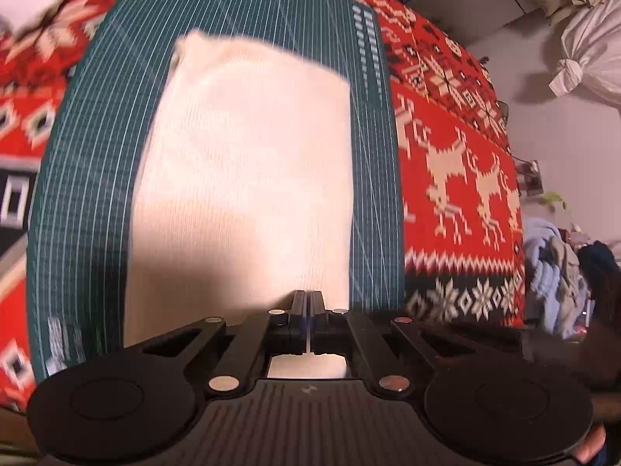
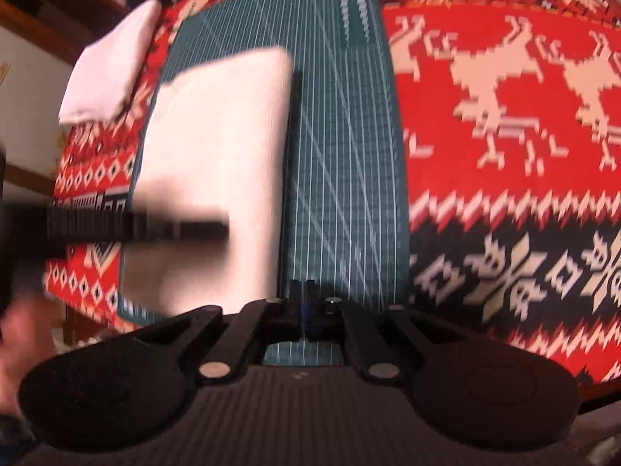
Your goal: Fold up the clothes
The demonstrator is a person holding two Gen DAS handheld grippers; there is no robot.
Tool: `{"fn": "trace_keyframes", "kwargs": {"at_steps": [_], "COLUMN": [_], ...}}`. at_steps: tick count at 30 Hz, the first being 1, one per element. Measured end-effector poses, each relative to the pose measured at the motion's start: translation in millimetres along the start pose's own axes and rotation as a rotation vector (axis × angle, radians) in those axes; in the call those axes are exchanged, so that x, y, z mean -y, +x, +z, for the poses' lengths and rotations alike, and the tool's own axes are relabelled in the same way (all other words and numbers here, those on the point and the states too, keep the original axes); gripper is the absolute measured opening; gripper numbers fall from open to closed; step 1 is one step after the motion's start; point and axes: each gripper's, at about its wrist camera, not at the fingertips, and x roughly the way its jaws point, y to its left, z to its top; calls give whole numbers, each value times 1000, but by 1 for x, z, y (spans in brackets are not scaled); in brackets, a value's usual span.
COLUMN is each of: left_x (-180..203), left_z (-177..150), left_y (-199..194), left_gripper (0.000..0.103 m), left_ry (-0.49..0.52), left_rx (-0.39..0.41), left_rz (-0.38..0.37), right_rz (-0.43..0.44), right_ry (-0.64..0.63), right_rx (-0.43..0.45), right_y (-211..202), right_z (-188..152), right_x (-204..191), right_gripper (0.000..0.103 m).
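Both claws, left claw (image 1: 307, 294) and right claw (image 2: 302, 284), are pressed together, empty; the folded cloth (image 1: 248, 163) is ringed by bare mat (image 1: 93, 178).

closed left claw (image 1: 307, 296) above folded white cloth (image 1: 248, 163)

A cream folded cloth (image 1: 244, 163) lies flat on the green mat (image 1: 89, 178).

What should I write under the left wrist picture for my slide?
Shut left gripper over a folded white cloth lying on a green cutting mat, atop a red reindeer-patterned blanket.
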Motion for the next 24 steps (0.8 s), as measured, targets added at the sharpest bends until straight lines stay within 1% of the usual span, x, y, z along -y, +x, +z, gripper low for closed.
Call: {"fn": "trace_keyframes", "kwargs": {"at_steps": [4,7,9,11,13,15,17,19,22,23,24], "left_x": [-8,-14,-16,-15,-13,-10,-7,-3,-3,-4,-5], "left_z": [-20,-29,-33,-36,-38,-35,-25,-11,23,35,47], "left_y": [2,5,7,9,8,-4,-18,-32,-40,-41,-37], "left_gripper": [1,1,1,1,1,1,1,1,1,1,1], "left_ry": [-46,-70,-79,-70,-53,-38,-24,-12,-10,-12,-19], "left_rx": [-22,-26,-46,-74,-88,-63,-21,30,99,114,113], "left_rz": [-27,-41,-55,-55,-53,-66,-69,-62,-21,-5,16], "right_rz": [6,-34,-43,-43,-31,-36,-46,-44,-17,-13,-10], "right_ry": [-10,-58,-75,-86,-91,-95,-95,-74,-34,-23,-10], "right_rx": [-9,3,1,-4,-30,-34,-23,0,38,49,52], "right_y": [13,22,25,28,30,26,21,17,16,18,21], "right_z": [-1,-7,-14,-21,-27,-27,-24,-9,21,32,44], "right_x": [-14,-24,-29,-32,-34,-31,-25,-20,-16,-15,-15], "right_gripper": [1,1,1,1,1,1,1,2,2,2,2]}}
